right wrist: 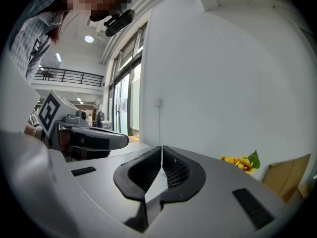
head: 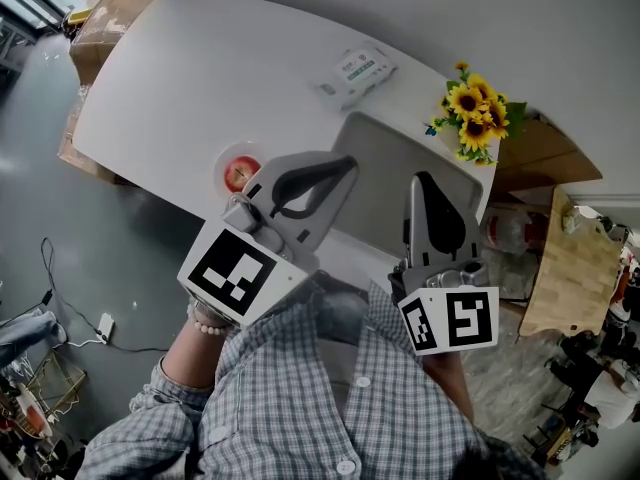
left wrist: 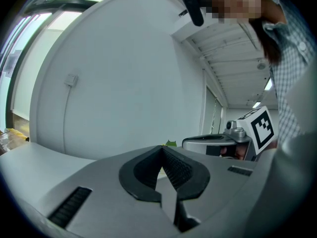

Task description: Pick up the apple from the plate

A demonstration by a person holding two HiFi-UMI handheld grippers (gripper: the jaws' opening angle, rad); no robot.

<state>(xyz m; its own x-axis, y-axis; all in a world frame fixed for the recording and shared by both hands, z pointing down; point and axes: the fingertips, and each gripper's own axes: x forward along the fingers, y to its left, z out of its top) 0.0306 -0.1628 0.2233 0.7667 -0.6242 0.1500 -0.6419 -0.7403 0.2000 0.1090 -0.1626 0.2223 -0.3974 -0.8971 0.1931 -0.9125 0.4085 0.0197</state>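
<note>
A red apple (head: 240, 174) sits on a small plate (head: 228, 161) near the front edge of the white table (head: 200, 78), in the head view. My left gripper (head: 349, 164) is held just right of the apple, its jaws shut and empty, tips pointing right. My right gripper (head: 420, 180) hovers over the recessed sink (head: 385, 158), jaws shut and empty. In the left gripper view my left gripper (left wrist: 162, 148) points at a white wall; the right gripper's marker cube (left wrist: 261, 126) shows to its right. The right gripper (right wrist: 162, 148) also faces the wall.
A bunch of sunflowers (head: 476, 113) stands at the table's back right. A white packet (head: 357, 72) lies behind the sink. Cardboard boxes (head: 105, 18) sit beyond the table's left end. A wooden board (head: 560, 268) is at the right.
</note>
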